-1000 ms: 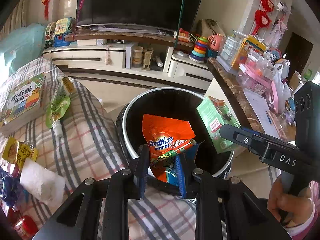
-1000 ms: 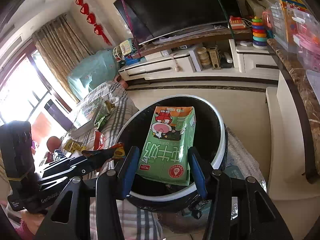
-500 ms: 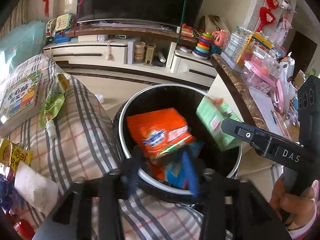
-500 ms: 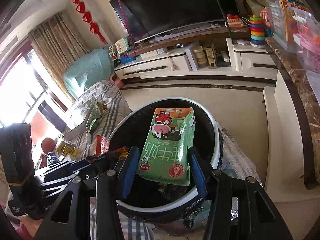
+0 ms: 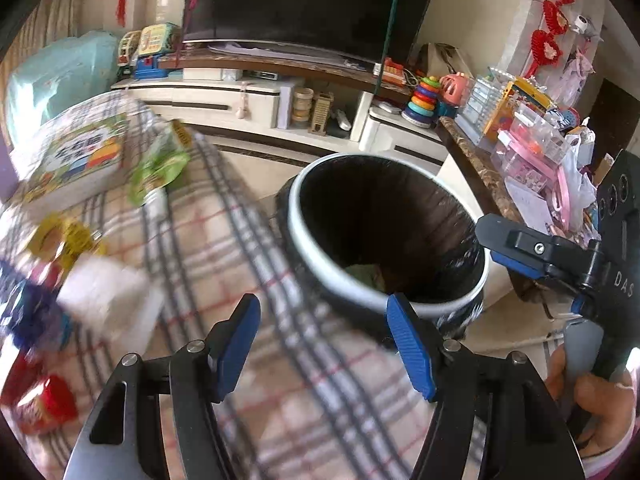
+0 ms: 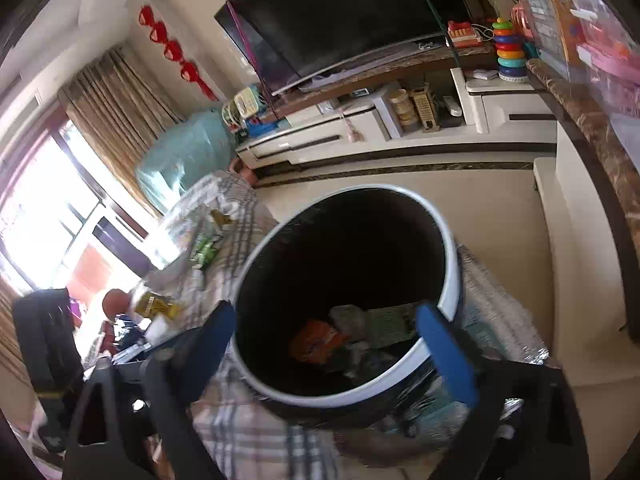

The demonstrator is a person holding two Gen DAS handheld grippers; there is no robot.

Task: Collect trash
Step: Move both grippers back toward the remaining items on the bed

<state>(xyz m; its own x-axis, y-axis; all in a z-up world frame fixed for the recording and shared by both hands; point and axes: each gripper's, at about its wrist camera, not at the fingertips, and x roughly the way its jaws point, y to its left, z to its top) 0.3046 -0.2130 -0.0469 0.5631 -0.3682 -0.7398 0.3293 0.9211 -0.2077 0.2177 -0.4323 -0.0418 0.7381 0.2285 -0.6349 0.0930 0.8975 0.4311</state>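
Right wrist view: we see the orange packet (image 6: 316, 342) and green carton (image 6: 390, 322) lying at the bottom of the black bin (image 6: 450, 280), beside the plaid-covered table (image 5: 224, 240). Our right gripper (image 6: 344, 344) is spread wide, empty, over the rim. Left gripper (image 5: 328, 344) also wide apart, holding nothing. More wrappers (image 5: 156, 168) on the cloth, blurred.
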